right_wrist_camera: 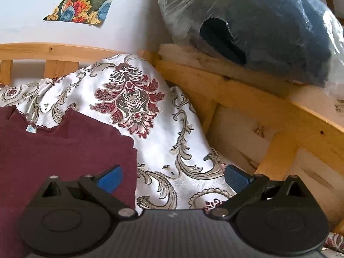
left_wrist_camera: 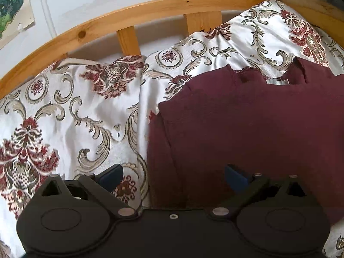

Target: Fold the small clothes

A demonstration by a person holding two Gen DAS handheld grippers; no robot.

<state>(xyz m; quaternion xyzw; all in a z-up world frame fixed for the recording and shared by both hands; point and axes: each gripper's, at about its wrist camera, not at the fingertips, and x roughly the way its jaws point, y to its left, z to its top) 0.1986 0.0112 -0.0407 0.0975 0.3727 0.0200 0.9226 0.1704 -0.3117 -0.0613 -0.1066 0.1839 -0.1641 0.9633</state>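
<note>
A maroon garment (left_wrist_camera: 247, 129) is laid flat on a bed covered by a white bedspread (left_wrist_camera: 86, 111) patterned with red and beige florals. Its scalloped neckline and a small label are turned toward the wooden bed frame (left_wrist_camera: 129, 19). The left claw (left_wrist_camera: 173, 175) is held wide open over the garment's left edge; one blue finger pad is seen above the bedspread, the other above the maroon cloth, and nothing is gripped. The right claw (right_wrist_camera: 173, 176) is likewise spread wide and empty over the garment's right edge (right_wrist_camera: 64, 150), with one pad above the cloth and the other above the bedspread. A dark bundle wrapped in clear plastic (right_wrist_camera: 268, 28) is rested on the wooden frame at the right, and a colourful picture (right_wrist_camera: 83, 0) is fixed to the wall.
</note>
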